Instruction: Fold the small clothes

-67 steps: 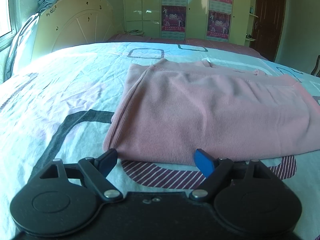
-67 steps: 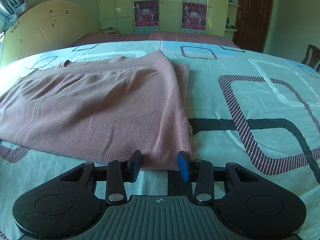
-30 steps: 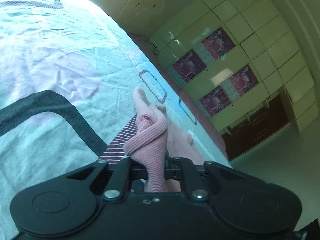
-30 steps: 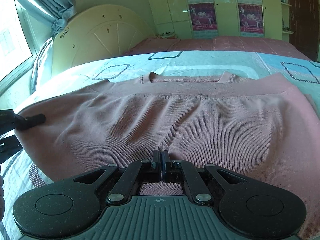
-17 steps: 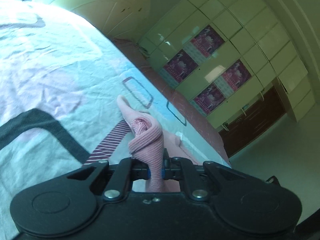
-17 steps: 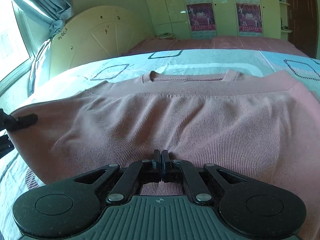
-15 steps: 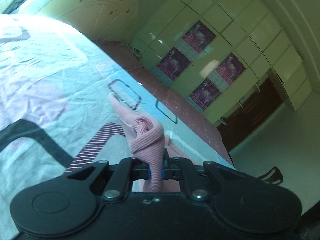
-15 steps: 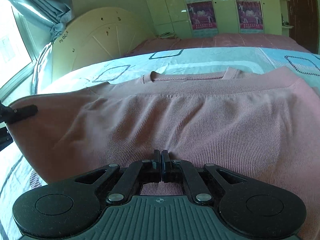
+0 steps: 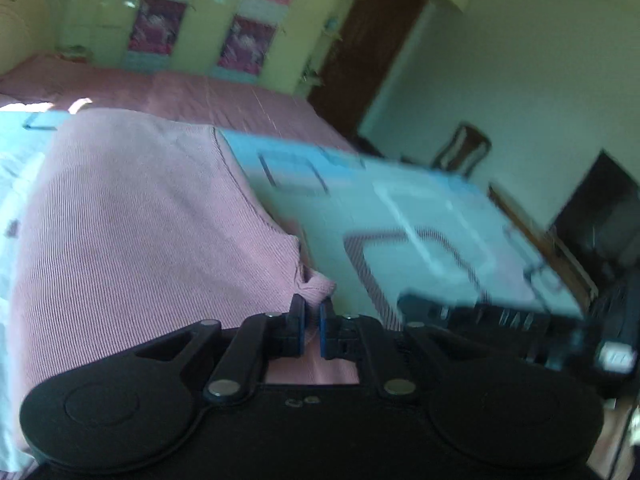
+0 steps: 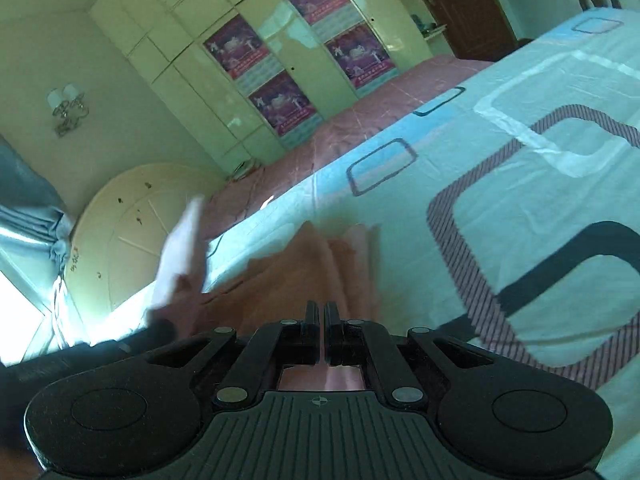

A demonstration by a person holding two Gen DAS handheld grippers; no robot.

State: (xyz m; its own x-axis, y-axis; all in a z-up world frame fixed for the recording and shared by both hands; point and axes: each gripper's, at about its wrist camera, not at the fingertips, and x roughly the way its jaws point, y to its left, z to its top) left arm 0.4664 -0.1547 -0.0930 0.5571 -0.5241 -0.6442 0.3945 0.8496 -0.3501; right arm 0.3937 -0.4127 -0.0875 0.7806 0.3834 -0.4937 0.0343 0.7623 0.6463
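On the bed point(image 9: 460, 216), over its pale blue sheet with dark and striped squares, a pink knitted sweater point(image 9: 132, 232) lies spread and partly lifted. From the left wrist view, the left hand-held gripper point(image 9: 310, 322) is closed narrowly on a bunched corner of the sweater, which pokes up just above its blue-padded fingers point(image 9: 298, 320); the rest of the fabric stretches away to the left. From the right wrist view, the right hand-held gripper point(image 10: 322, 330) is pinched almost together on a fold of the same sweater point(image 10: 320, 268), whose cloth runs forward from the tips in blurred ridges. Beyond the bed stand pale cupboards point(image 10: 256, 72) with posters, a rounded headboard point(image 10: 132, 220) and a dark wooden door point(image 9: 360, 48). Much of both views is blurred
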